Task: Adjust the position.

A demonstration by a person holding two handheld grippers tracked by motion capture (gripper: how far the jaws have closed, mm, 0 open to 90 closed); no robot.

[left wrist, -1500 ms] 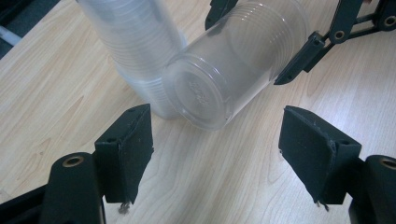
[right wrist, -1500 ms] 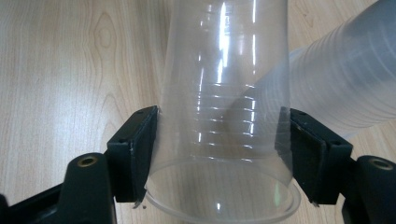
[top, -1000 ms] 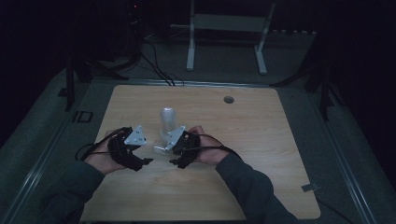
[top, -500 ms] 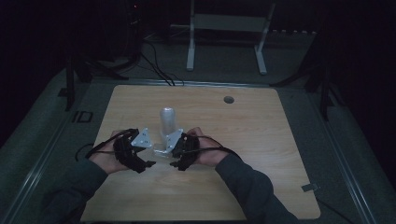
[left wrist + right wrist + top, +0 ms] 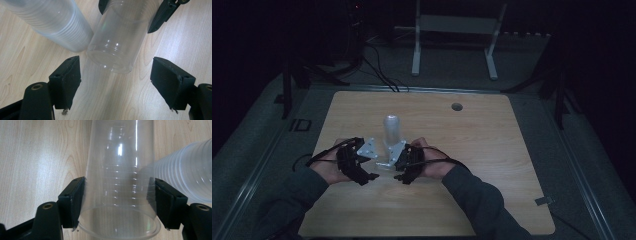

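Wooden table [image 5: 492, 150] w/ dark room around, cup stack [image 5: 391, 131] upright mid-table.

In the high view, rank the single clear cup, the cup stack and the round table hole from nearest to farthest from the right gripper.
1. Single clear cup, between the right gripper jaws.
2. Cup stack, upright just beyond.
3. Table hole, near the far edge, to the right.

Cup [image 5: 120, 182]: I'm seeing clear plastic, faintly ridged.
Cup stack [image 5: 50, 22]: I'm seeing it showing milky white.
Table [image 5: 492, 150]: I'm seeing pale wood grain.
Jaws: I'm seeing matte black.
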